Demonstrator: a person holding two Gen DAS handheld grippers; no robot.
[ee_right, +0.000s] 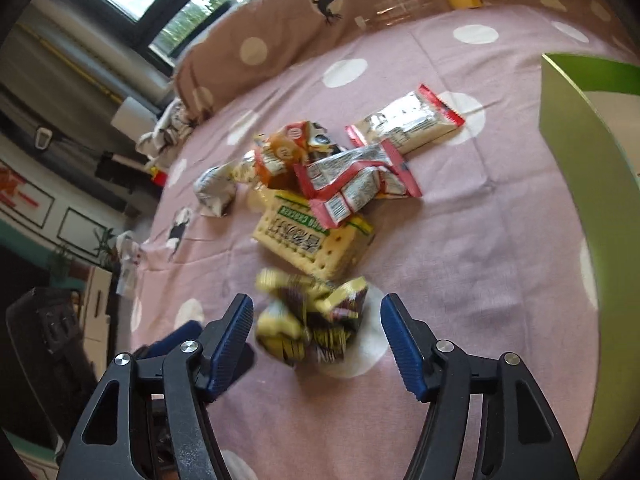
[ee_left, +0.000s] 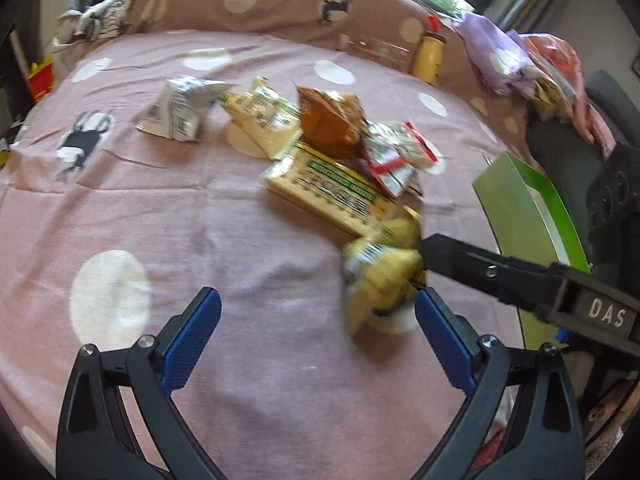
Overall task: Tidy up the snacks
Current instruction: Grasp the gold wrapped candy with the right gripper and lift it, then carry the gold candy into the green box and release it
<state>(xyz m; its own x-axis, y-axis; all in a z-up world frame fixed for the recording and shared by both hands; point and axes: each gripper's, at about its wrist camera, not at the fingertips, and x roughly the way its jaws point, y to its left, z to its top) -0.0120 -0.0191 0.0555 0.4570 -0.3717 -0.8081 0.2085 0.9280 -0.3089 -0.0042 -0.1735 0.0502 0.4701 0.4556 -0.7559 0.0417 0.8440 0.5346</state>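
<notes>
A crumpled yellow snack packet (ee_right: 312, 320) lies blurred on the pink dotted bedsheet (ee_right: 480, 260), between the blue pads of my right gripper (ee_right: 316, 312). The pads stand apart from it on both sides, so the gripper is open. In the left wrist view the same packet (ee_left: 380, 276) sits just beside the right-hand finger of my left gripper (ee_left: 316, 304), which is open wide over bare sheet. Behind it lies a pile: a cracker box (ee_left: 332, 192), red-and-white packets (ee_left: 396, 152), an orange-brown bag (ee_left: 332, 124), a pale yellow packet (ee_left: 264, 120) and a silver packet (ee_left: 176, 108).
An open green box (ee_right: 588, 140) stands at the right of the pile, close to my right gripper. A yellow bottle (ee_left: 430, 56) and a clear plastic bottle (ee_left: 380, 50) lie by the brown dotted pillow (ee_left: 280, 0) at the back. Clothes (ee_left: 520, 56) are heaped at the far right.
</notes>
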